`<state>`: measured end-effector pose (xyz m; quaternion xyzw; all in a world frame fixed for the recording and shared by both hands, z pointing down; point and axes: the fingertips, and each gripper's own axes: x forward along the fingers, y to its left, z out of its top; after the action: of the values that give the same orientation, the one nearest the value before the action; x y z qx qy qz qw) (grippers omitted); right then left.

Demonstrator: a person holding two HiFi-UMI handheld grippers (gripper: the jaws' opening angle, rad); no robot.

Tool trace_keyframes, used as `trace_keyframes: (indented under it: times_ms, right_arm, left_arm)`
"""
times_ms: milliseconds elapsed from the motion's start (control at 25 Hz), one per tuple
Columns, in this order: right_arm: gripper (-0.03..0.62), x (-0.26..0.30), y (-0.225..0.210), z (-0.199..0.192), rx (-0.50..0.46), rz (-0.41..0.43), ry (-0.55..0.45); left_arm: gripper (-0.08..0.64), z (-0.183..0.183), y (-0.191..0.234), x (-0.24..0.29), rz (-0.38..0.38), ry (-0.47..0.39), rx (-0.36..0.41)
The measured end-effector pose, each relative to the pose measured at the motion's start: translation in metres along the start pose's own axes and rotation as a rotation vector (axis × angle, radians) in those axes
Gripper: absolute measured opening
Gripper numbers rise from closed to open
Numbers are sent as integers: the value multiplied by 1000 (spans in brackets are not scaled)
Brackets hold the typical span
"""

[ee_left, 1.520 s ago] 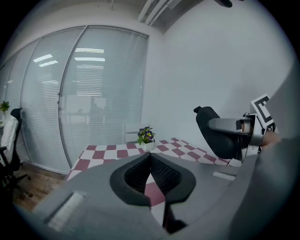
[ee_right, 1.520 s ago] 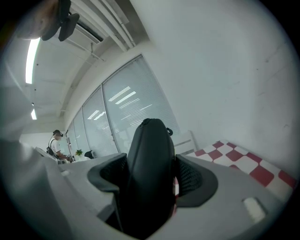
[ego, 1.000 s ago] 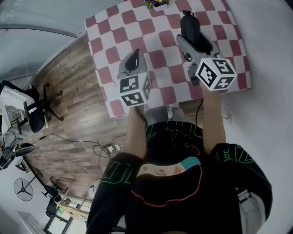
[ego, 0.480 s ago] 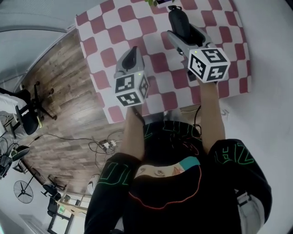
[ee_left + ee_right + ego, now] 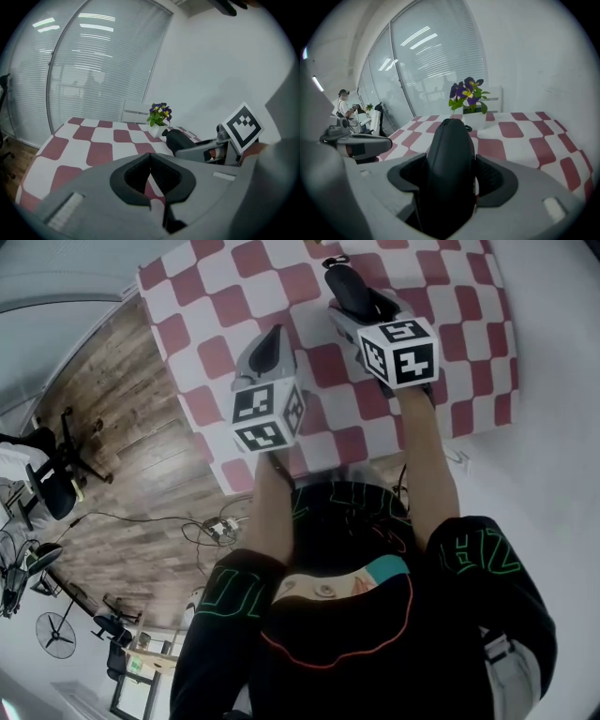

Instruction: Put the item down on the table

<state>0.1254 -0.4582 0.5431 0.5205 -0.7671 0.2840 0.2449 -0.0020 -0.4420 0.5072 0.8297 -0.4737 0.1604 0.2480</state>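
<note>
A black zippered pouch (image 5: 451, 140) stands upright between the jaws of my right gripper (image 5: 451, 165), which is shut on it. In the head view the pouch (image 5: 343, 287) is held over the far part of the red-and-white checked table (image 5: 202, 301). In the left gripper view the pouch (image 5: 181, 139) shows at the right, sticking out of the right gripper's grey body. My left gripper (image 5: 272, 337) is over the table's near left part. Its pads meet with nothing between them (image 5: 150, 157).
A white pot of purple flowers (image 5: 469, 105) stands at the table's far edge, just beyond the pouch. The same flowers (image 5: 159, 115) show against the white wall. Office chairs (image 5: 52, 470) and cables (image 5: 220, 526) lie on the wooden floor to the left. A person (image 5: 345, 107) stands far off.
Both grippers have moved slightly left and farther out over the table. The right one still carries the black pouch. The left one stays shut and empty.
</note>
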Motion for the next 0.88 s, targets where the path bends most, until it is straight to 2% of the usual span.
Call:
trace_keyframes:
  times_ms: [160, 320, 440, 680, 880]
  right_arm:
    - [328, 15, 3, -14, -16, -3, 51]
    - [331, 19, 7, -15, -55, -13, 63]
    - [333, 19, 6, -15, -51, -11, 68]
    - [336, 20, 5, -14, -65, -40, 43]
    - [336, 13, 12, -6, -58, -35, -19]
  left_arm:
    - [9, -2, 2, 6, -11, 2, -22]
    - [9, -7, -1, 12, -26, 4, -45]
    - [9, -13, -5, 13, -29, 11, -61]
    - [9, -12, -13, 12, -34, -7, -77]
    - [9, -13, -18, 0, -31, -21, -83]
